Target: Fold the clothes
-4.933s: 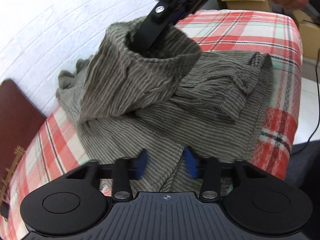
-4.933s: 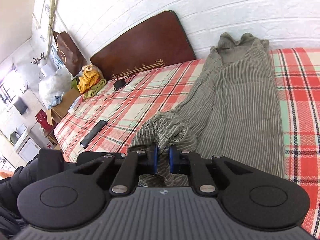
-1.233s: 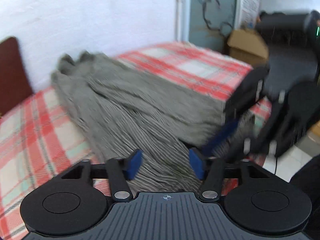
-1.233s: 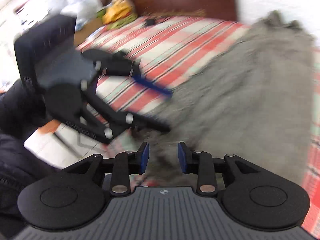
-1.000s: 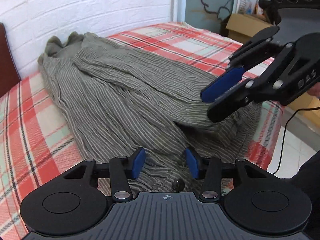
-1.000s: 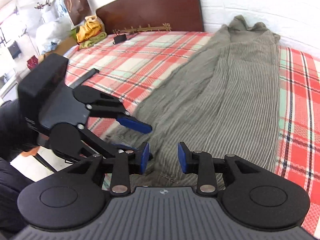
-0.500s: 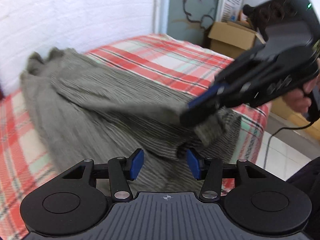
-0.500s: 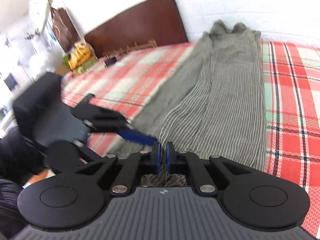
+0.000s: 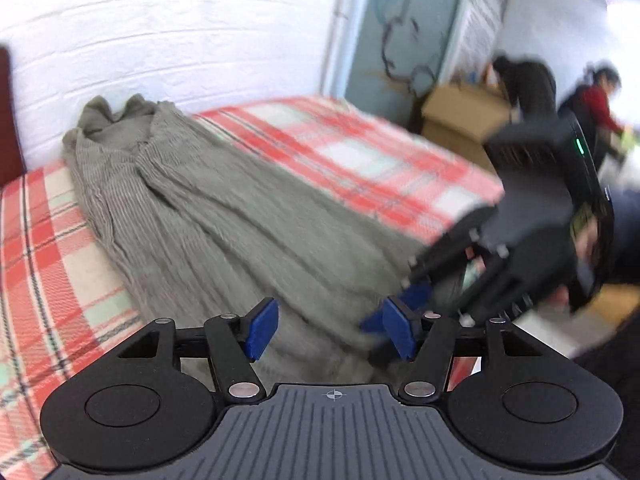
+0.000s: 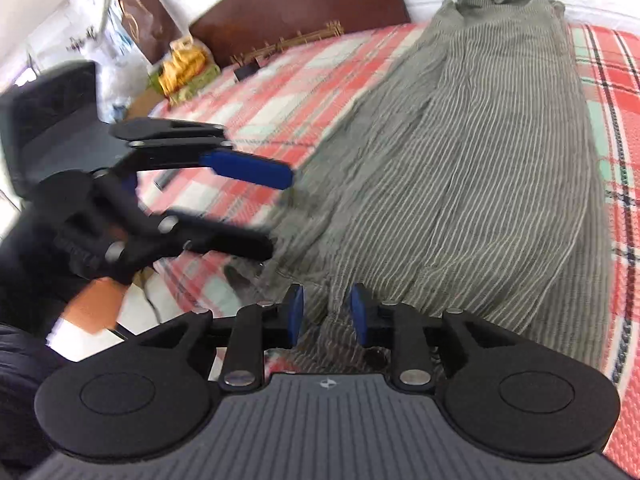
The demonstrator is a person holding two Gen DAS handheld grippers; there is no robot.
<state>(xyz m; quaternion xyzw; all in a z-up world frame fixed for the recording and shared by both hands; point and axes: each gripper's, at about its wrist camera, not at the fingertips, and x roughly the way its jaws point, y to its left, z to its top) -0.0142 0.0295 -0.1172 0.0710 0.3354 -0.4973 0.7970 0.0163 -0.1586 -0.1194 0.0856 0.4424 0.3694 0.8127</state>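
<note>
A long grey-green striped garment (image 9: pixel 224 220) lies stretched lengthwise on the red plaid bed cover (image 9: pixel 360 152), its far end bunched against the white wall. My left gripper (image 9: pixel 330 334) is open over the near hem with only flat cloth under it. The right wrist view shows the same garment (image 10: pixel 480 160) and my right gripper (image 10: pixel 327 312), open, with a ridge of the hem between its blue pads. Each gripper appears blurred in the other's view: the right gripper (image 9: pixel 396 314) low at the hem's right corner, the left gripper (image 10: pixel 276 208) wide open at the garment's left edge.
A brown headboard (image 10: pixel 296 0) stands against the white brick wall. Beside the bed lie a yellow cloth pile (image 10: pixel 184 64) and a brown paper bag (image 10: pixel 148 20). A cardboard box (image 9: pixel 460 116) and two people (image 9: pixel 532 84) are beyond the bed's foot. A hand (image 10: pixel 92 304) holds the left gripper.
Half a second ago my right gripper was shut on the hem; its fingers now stand apart with the cloth loose between them. The left gripper has stayed open and shifted along the hem.
</note>
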